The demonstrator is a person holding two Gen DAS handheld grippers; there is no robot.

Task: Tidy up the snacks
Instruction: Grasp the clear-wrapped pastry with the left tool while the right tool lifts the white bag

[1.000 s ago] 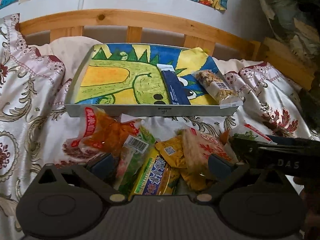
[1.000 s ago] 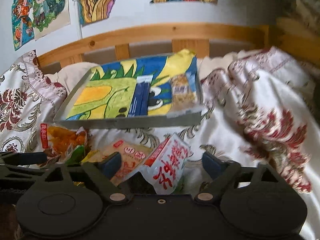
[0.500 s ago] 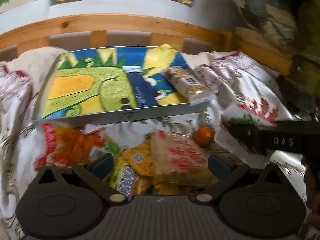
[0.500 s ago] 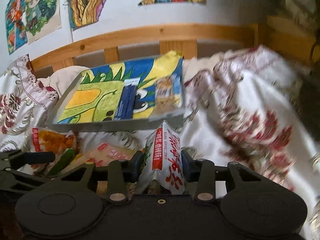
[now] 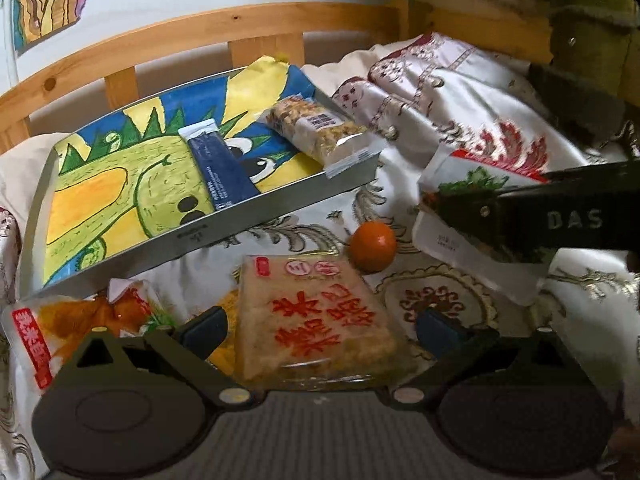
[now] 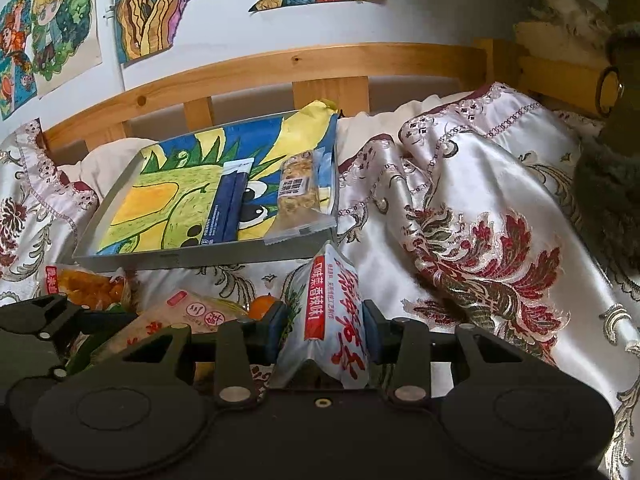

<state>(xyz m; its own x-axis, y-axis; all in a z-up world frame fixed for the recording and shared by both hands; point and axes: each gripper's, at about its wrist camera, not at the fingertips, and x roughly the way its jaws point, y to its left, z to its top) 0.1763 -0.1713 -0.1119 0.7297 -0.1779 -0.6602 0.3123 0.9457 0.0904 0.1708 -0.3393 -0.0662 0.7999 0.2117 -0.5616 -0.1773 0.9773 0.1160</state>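
The right gripper (image 6: 323,330) has just squeezed onto the white snack bag (image 6: 334,320), ready for the tray (image 6: 208,258), while the left gripper (image 5: 320,326) stays spread over the rice cracker pack (image 5: 312,316).

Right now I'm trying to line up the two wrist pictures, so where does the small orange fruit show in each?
Left wrist view: the orange fruit lies right of centre on the bedspread, just beyond the flat cracker packet.
Right wrist view: it peeks out low and left of centre, beside the right gripper.
Shared landmark: the dinosaur tray, behind the fruit in both.
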